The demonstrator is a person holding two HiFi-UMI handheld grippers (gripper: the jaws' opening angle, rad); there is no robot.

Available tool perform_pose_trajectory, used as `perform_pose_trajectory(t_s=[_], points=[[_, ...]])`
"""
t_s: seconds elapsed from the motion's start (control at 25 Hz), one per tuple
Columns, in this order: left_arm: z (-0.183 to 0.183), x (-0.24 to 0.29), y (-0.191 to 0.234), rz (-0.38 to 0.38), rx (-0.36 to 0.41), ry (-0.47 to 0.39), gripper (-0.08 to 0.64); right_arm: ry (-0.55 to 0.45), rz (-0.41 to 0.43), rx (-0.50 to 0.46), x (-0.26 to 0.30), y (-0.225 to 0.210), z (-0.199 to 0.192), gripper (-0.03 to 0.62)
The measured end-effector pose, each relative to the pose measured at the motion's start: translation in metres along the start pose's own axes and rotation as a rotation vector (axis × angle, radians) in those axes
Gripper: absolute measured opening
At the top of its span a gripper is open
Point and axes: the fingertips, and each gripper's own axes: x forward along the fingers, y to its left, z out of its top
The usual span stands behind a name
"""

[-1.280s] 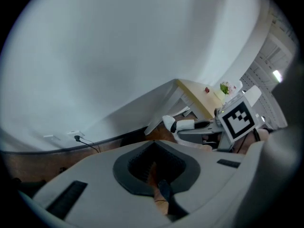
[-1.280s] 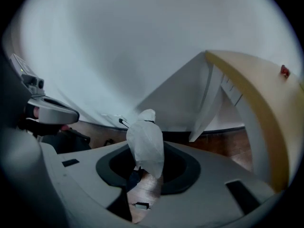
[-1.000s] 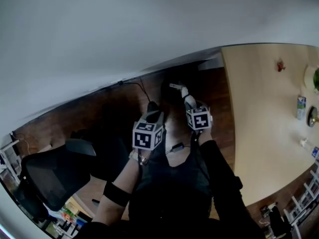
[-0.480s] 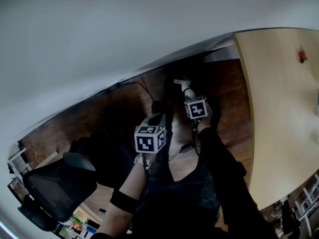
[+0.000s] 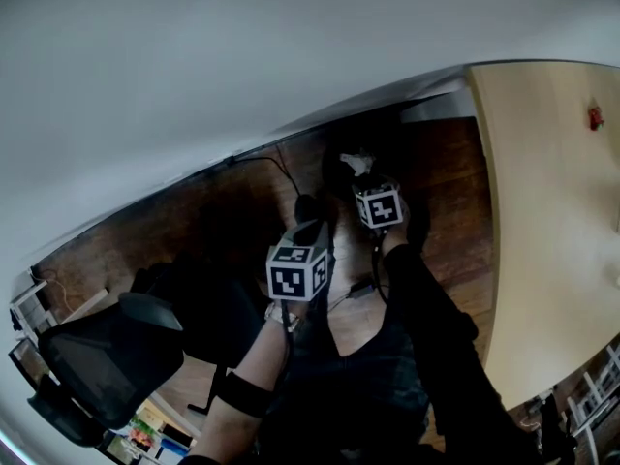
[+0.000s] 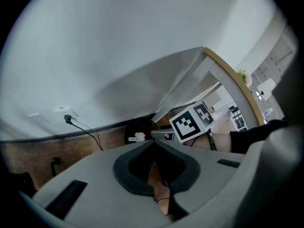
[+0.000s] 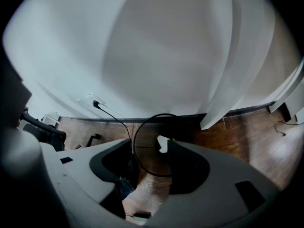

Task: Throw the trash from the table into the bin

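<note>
A round black bin [image 5: 331, 175] stands on the wooden floor by the white wall. My right gripper [image 5: 362, 169] hangs directly above its mouth. In the right gripper view the bin's rim [image 7: 140, 129] rings the gap between the jaws of the right gripper [image 7: 149, 144], which have just been opening. A small white scrap of trash [image 7: 163, 144] sits at the right fingertip over the bin, and no pad presses on it. My left gripper [image 5: 308, 209] hovers beside the bin, shut and holding nothing. The left gripper view shows the bin [image 6: 129, 136] with the white scrap [image 6: 139, 137].
A light wooden table [image 5: 552, 211] runs along the right, with a small red thing [image 5: 595, 117] on it. A black office chair [image 5: 107, 356] stands at the lower left. A black cable [image 7: 111, 114] runs from a wall socket [image 6: 66, 113] along the floor near the bin.
Both grippers have sunk toward the floor and the bin. The right jaws have spread apart, and the white scrap now sits lower, at the bin's mouth.
</note>
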Motion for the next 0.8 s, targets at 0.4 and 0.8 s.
perform_pose_trajectory(t_s=[0.4, 0.8], points=[[0.008, -0.033, -0.030, -0.027, 0.012, -0.031, 0.008, -0.059, 0.045, -0.017, -0.074, 0.030, -0.010, 0.250], [0.048, -0.102, -0.103, -0.122, 0.158, -0.110, 0.003, -0.265, 0.076, -0.024, -0.246, 0.044, 0.020, 0.250]])
